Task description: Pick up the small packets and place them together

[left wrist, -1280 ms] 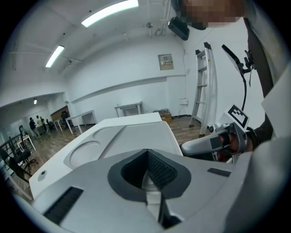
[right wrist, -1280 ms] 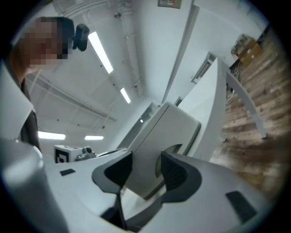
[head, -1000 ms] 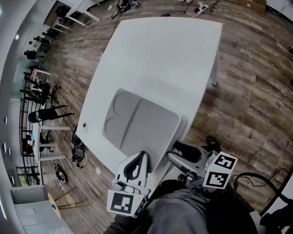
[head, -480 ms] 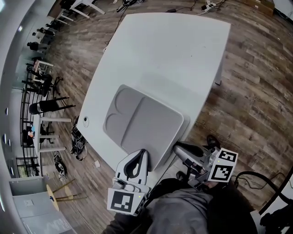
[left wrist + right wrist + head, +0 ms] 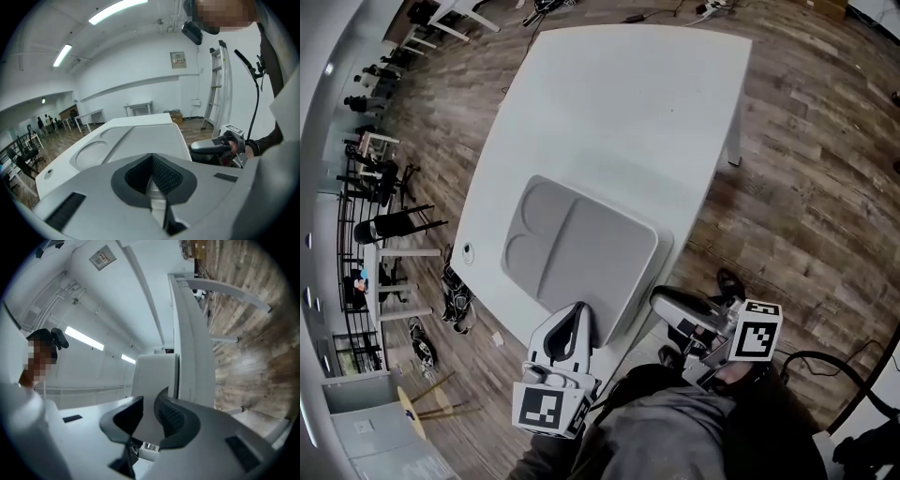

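I can find no small packets in any view. The grey moulded plastic tray [image 5: 581, 253] is bare in its broad bay and in both round wells [image 5: 525, 214], and the white rectangular table [image 5: 619, 112] under it shows nothing either. So I cannot say which way the packets lie from either tool.

The left gripper [image 5: 579, 309] has its jaws together with nothing between them. Its tips sit just at the tray's near edge, so the tray lies straight ahead of it, with the broad bay first. The two round wells are further ahead and off to its left.

The right gripper [image 5: 661, 300] hangs beside the tray's near right corner, past the table edge and over the wood-plank floor [image 5: 806, 187]. Its own view is rolled over, so the table stands edge-on ahead of it. Its jaws have just closed most of the way and then eased apart a little. They now stand narrowly apart, and only the pale tray shows through the gap, with nothing clamped.

My read is that the task has not started and neither tool carries anything. The left gripper is the nearer to the tray, and it would have to open before it could pick anything up. The tray's long side runs away from both tools. Before I commit a hand, I would want the packets in sight.
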{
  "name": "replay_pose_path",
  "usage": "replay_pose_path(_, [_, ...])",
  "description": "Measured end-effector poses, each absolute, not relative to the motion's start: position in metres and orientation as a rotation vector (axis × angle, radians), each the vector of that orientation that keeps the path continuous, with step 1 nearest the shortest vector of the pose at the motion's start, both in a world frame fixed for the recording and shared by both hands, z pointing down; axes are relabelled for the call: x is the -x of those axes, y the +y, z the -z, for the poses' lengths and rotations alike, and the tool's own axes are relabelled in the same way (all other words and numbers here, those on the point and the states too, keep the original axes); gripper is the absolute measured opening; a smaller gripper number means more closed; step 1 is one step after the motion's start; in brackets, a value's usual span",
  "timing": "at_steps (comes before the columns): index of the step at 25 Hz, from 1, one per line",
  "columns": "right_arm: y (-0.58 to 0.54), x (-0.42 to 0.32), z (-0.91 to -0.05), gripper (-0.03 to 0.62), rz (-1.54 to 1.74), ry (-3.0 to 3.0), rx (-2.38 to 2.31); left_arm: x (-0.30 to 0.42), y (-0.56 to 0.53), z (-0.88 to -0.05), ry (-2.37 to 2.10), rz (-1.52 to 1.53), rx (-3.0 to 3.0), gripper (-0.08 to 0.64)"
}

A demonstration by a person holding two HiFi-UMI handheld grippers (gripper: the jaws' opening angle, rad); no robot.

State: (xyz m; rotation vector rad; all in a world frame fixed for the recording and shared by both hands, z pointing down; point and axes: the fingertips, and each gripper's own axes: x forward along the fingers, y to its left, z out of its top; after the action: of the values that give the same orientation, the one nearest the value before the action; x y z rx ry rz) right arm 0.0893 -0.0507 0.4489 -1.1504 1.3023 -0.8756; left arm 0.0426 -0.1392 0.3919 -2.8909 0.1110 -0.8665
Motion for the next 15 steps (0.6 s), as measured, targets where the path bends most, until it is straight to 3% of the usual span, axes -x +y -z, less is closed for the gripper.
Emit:
replay_pose_path(5, [-0.064, -0.094, -0.447, 0.121, 0.876, 1.330, 1.105, -0.045, -0.140, -0.392, 0.105, 0.864, 2.893, 0.000])
replay_pose_path(15, [-0.069, -0.090, -0.443, 0.086, 0.851, 1.318, 0.976, -0.044, -0.139, -0.391, 0.076, 0.871, 2.899, 0.000])
